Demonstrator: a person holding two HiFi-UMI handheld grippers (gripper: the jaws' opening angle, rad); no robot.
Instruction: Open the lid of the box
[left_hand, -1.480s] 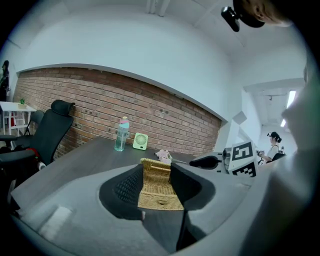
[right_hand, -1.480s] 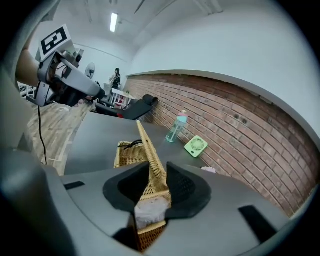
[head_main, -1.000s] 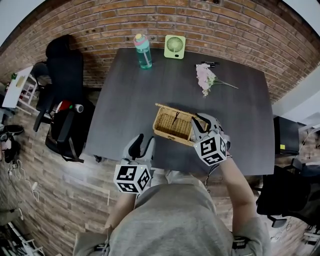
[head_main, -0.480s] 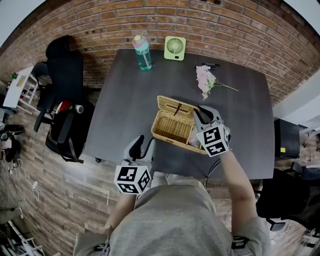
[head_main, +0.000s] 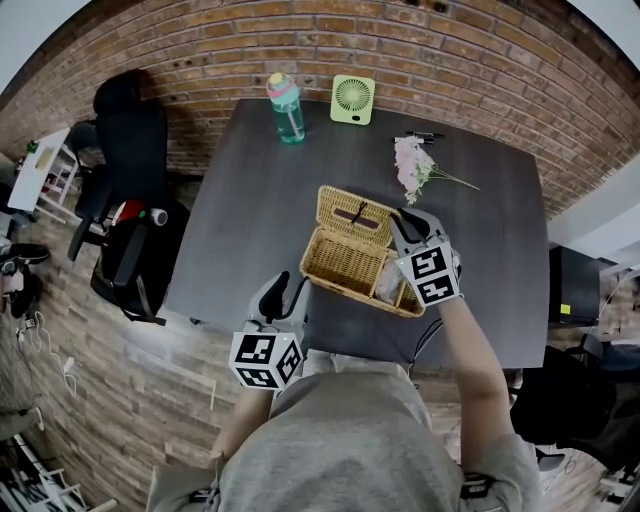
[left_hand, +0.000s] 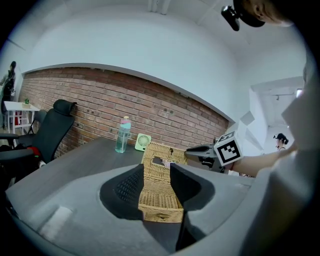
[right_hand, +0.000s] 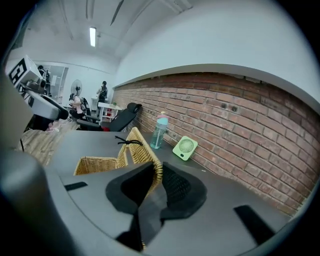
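Note:
A wicker box (head_main: 345, 262) stands near the front of the dark table (head_main: 250, 200). Its lid (head_main: 355, 215) is lifted and leans back from the far hinge. My right gripper (head_main: 405, 220) is shut on the lid's right edge; in the right gripper view the woven rim (right_hand: 150, 160) sits pinched between the jaws of the right gripper (right_hand: 156, 181). My left gripper (head_main: 285, 290) hovers open at the table's front edge, just before the box's near left corner. In the left gripper view the box (left_hand: 157, 202) shows in the gap of the left gripper (left_hand: 156, 170), untouched.
At the table's far edge stand a teal water bottle (head_main: 286, 104) and a small green fan (head_main: 352, 98). Pink flowers (head_main: 412, 165) and pens (head_main: 425, 135) lie at the far right. A black chair (head_main: 125, 170) stands left of the table. A brick wall runs behind.
The lid has swung up from nearly flat to leaning back, carried by my right gripper moving away from me. The left gripper has stayed put.

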